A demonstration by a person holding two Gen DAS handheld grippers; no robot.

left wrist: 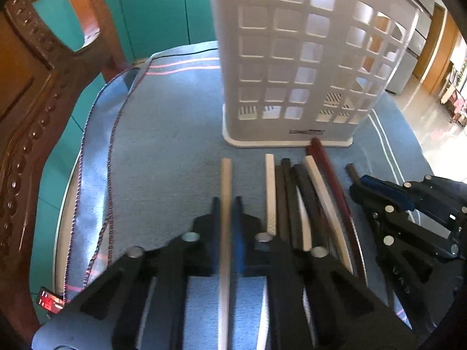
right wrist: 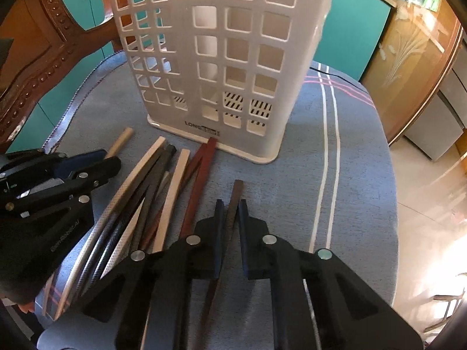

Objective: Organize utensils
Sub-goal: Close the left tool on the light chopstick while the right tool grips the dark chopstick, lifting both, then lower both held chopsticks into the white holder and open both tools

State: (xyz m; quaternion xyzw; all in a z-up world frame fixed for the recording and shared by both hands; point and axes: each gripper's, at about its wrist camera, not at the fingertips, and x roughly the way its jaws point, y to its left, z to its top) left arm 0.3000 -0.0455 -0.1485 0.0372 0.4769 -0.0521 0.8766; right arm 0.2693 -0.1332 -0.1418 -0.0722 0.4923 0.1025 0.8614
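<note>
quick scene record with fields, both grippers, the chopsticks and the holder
surface: blue cloth
holder: white lattice basket, upright, looks empty
pile: mixed chopsticks lying loose in front of the basket
left gripper: fingers either side of a cream chopstick, apart from the pile
right gripper: fingers either side of a dark brown chopstick, right of the pile
grip: contact unclear on both
</note>
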